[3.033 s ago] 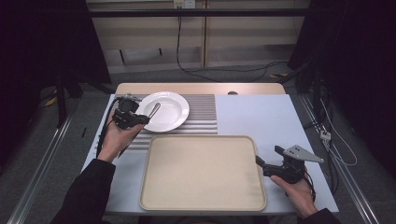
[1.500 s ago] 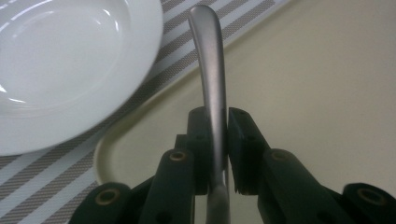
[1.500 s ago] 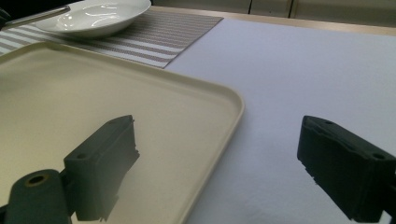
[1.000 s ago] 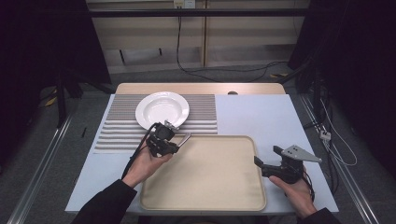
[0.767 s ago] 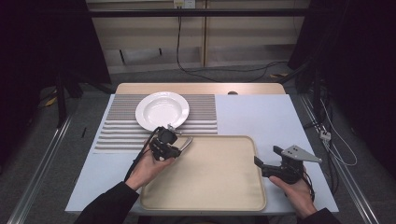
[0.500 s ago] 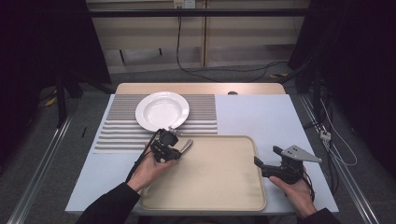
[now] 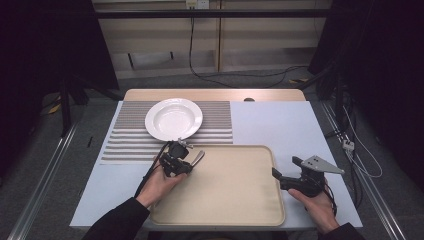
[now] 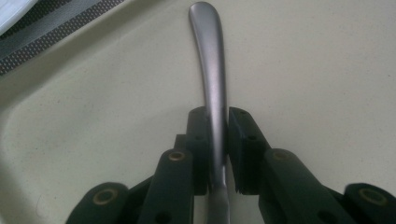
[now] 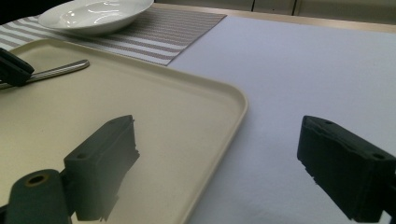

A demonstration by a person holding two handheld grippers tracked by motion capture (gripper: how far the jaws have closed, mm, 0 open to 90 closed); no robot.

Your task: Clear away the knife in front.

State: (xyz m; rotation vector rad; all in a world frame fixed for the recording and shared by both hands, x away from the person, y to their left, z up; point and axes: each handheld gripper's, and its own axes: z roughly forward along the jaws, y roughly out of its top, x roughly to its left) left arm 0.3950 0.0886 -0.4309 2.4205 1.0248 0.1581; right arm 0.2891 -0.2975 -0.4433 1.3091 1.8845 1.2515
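Both jaws of your left gripper point(image 8: 218, 140) pinched on the smooth steel handle point(image 8: 210, 70), your right gripper point(image 9: 224, 158) wide apart, empty.

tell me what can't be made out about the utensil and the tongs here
- Utensil: its working end is hidden below the left tongs in the left gripper view; spoon, fork or knife cannot be told.
- High view: the utensil is too small to identify.
- Right gripper view: the left tongs are cut off by the left edge.
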